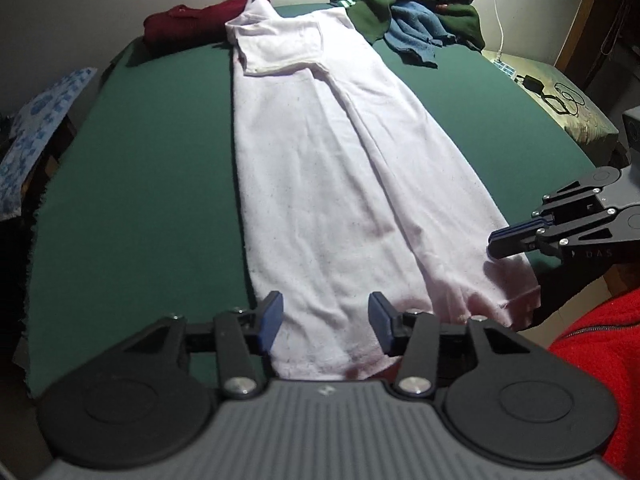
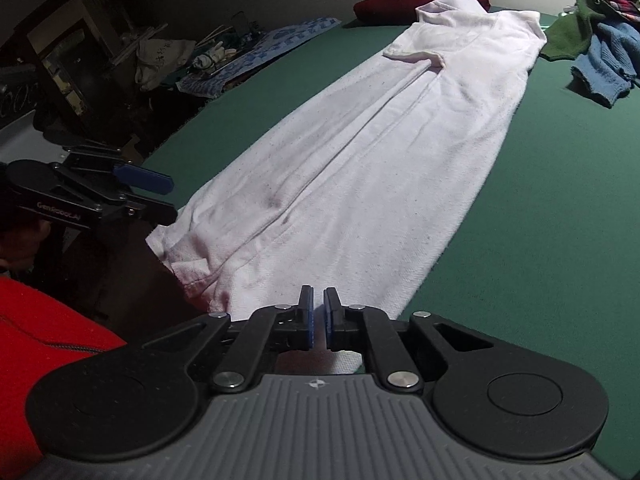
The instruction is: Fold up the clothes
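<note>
Left wrist view shows my left gripper (image 1: 324,322) parted and empty above the white shirt's (image 1: 332,168) hem; the shirt lies folded lengthwise on the green table (image 1: 152,184), while my right gripper (image 2: 316,320), nearly closed, holds nothing

The left tongs (image 2: 160,196) carry "GenRobot.AI" on the side; the right tongs (image 1: 496,244) show "DAS".

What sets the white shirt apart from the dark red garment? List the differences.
The white shirt lies stretched out long down the green table; the dark red garment sits bunched at the far end. The white shirt looks much longer than the red one, and its collar end lies against the red garment. Both rest on the green table.
</note>
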Motion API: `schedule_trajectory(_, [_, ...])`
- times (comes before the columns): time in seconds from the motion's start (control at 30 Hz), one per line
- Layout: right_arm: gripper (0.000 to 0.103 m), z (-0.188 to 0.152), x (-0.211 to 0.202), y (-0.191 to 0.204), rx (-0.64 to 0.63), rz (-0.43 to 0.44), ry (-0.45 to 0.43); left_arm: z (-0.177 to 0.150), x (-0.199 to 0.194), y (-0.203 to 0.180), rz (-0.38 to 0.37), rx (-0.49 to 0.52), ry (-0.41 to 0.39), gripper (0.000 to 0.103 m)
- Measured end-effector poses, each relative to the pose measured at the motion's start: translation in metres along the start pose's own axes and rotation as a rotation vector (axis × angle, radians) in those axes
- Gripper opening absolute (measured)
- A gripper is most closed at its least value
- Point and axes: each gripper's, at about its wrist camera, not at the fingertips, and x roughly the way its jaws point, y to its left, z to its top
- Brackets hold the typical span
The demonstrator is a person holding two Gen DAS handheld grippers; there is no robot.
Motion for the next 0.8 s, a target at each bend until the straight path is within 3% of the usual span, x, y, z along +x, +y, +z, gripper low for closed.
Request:
schedule_trajectory(0.07, [0.007, 0.001, 0.003, 0.004, -0.003, 0.045, 0.015, -0.004, 0.009, -0.004, -0.042, 0.015, 0.029, 0.044])
schedule_trajectory(0.13, [0.008, -0.001, 0.005, 0.007, -0.005, 0.044, 0.038, -0.013, 0.018, -0.010, -0.030, 0.076, 0.087, 0.041])
schedule_trajectory(0.23, [0.008, -0.002, 0.006, 0.010, 0.004, 0.049, 0.068, -0.024, 0.012, -0.012, -0.031, 0.154, 0.109, 0.042])
schedule_trajectory(0.37, [0.008, 0.000, 0.003, 0.013, 0.029, 0.068, 0.082, -0.019, 0.002, 0.001, -0.108, 0.131, 0.143, 0.039])
schedule_trajectory(0.47, [0.009, 0.008, 0.002, 0.020, 0.034, 0.079, 0.044, 0.000, -0.017, 0.007, -0.184, 0.107, 0.033, 0.042])
schedule_trajectory(0.6, [0.009, 0.017, 0.017, 0.033, 0.022, 0.042, 0.044, 0.022, -0.010, 0.001, -0.288, 0.093, -0.022, 0.045])
schedule_trajectory(0.8, [0.011, 0.016, 0.031, 0.042, 0.021, 0.045, 0.106, 0.008, 0.032, -0.014, -0.434, 0.140, 0.130, 0.045])
